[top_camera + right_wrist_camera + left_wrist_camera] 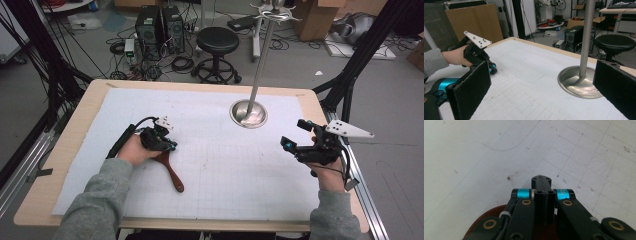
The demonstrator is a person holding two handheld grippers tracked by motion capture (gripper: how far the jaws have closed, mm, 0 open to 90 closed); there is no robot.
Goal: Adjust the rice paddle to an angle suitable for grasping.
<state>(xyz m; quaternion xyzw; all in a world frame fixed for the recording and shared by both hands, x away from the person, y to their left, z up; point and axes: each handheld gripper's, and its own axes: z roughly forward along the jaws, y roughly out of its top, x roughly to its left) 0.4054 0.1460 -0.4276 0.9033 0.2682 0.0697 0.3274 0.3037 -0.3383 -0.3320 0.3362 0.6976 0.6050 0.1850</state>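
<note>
Closed jaws of the left gripper point(169, 145) hover above the wooden paddle point(170, 172) on the desk point(225, 165); the right gripper point(292, 135) is spread wide.

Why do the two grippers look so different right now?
The left gripper has its fingers pressed together, down over the brown wooden paddle; the right gripper has its fingers spread wide with nothing between them. The left one sits low at the white mat, while the right one is held above it, facing the metal stand. Both are black with blue rings and a hand holding them.
</note>
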